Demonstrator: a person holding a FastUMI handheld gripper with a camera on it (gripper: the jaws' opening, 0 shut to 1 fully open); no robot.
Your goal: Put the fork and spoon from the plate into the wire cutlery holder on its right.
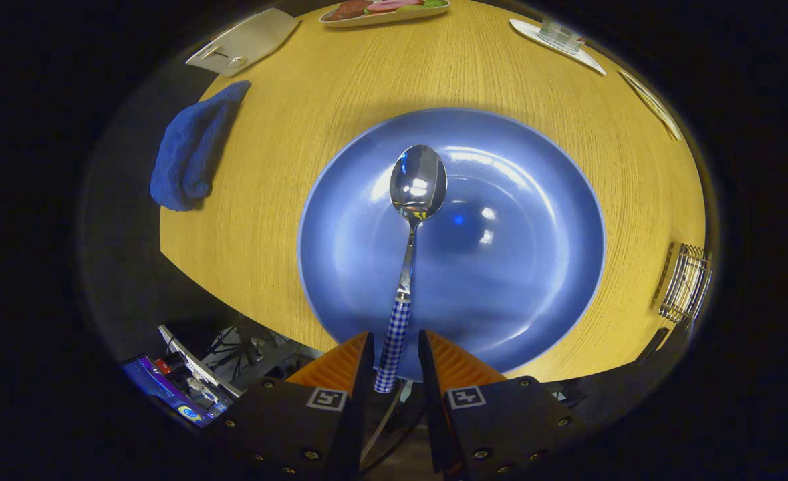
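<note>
A spoon (412,220) with a shiny bowl and a blue-and-white checked handle lies along the middle of a large blue plate (534,280), and its handle end reaches out over the near rim. My gripper (397,364) straddles that handle end. The left finger sits close against the handle, while a narrow dark gap shows on the right side, so the fingers are not pressed onto it. The wire cutlery holder (686,284) stands on the wooden table to the right of the plate, well off to the side of the fingers.
On the round wooden table (280,200), a blue cloth (190,157) lies beyond the plate to the left. At the far side are a white napkin holder (243,41), a dish of food (383,10) and a white tray with a glass (557,40). The table's near edge is just under the fingers.
</note>
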